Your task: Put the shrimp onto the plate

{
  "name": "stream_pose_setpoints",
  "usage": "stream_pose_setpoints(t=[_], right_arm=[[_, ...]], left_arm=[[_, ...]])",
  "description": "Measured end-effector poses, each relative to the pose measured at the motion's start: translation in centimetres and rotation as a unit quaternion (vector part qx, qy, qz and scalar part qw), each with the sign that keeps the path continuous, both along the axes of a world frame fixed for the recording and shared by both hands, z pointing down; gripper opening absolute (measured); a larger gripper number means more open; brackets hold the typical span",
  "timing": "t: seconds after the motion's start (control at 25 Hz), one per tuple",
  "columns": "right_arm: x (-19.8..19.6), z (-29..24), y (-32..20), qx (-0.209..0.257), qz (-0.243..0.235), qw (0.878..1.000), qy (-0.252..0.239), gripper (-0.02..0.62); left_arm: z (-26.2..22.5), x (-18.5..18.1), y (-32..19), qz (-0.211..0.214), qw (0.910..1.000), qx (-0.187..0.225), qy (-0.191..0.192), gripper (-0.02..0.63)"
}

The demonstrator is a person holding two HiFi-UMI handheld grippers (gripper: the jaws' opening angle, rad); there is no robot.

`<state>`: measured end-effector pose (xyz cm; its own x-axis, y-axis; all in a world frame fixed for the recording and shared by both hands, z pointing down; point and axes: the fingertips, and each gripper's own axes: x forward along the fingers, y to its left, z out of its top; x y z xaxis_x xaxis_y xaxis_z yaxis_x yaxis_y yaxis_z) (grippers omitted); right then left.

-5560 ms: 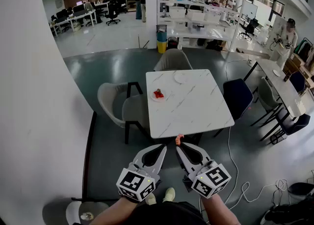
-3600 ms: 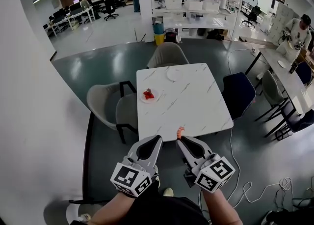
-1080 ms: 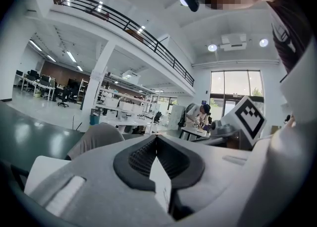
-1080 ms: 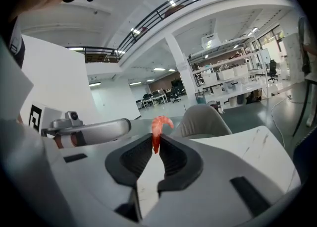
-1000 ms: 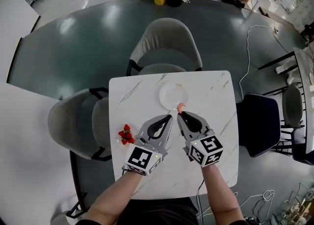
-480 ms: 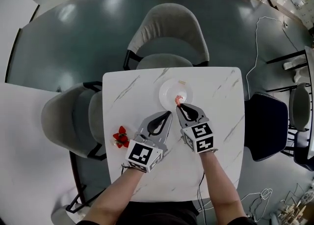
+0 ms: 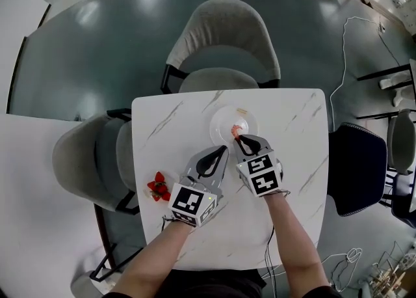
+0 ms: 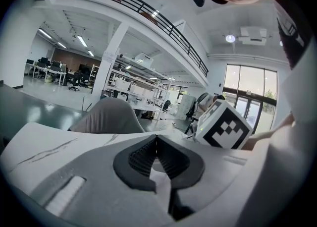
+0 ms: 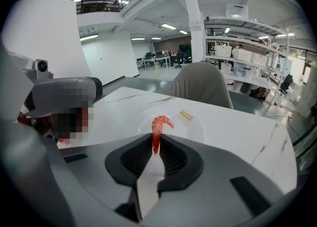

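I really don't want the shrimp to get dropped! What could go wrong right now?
The right claw pinches only the lower end of the shrimp, so it might slip out early. The shrimp stands upright above the plate, so once let go it could tip and roll toward the rim or onto the table.

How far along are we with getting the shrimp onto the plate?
Done: the shrimp is picked up, clamped in the right gripper. In hand: it is held over the plate on the white table. Left: lower it, open the jaws and let it rest on the plate. The left gripper is shut and empty, beside the right.
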<state>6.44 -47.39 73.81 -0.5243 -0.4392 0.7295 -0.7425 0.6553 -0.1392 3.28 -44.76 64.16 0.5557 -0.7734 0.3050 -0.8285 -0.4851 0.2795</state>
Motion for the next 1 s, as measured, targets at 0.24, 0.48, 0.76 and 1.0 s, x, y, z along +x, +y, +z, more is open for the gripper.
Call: stream_pose_setpoints(t=[0.24,0.48,0.76,1.0], right_arm=[[0.1,1.2,0.1,-0.02,-0.026,0.998,0.057,0.049],[-0.3,1.8,0.4,-0.038,-0.041,0.996,0.07,0.049],[-0.7,1.5,0.3,-0.035,-0.047,0.997,0.056,0.078],[-0.5,-0.6,0.0,-0.008,-0.028,0.999,0.04,0.078]], left_arm=[[0.5,0.0,-0.2,0.0,1.0,-0.004,-0.003,0.008],[0.6,-0.7,-0.3,-0.009,0.9999,-0.004,-0.007,0.008],[0.5,-1.2,-0.2,-0.014,0.9998,-0.004,-0.012,0.009],[-0.4,-1.0,0.2,-0.011,0.9999,0.003,-0.013,0.008]])
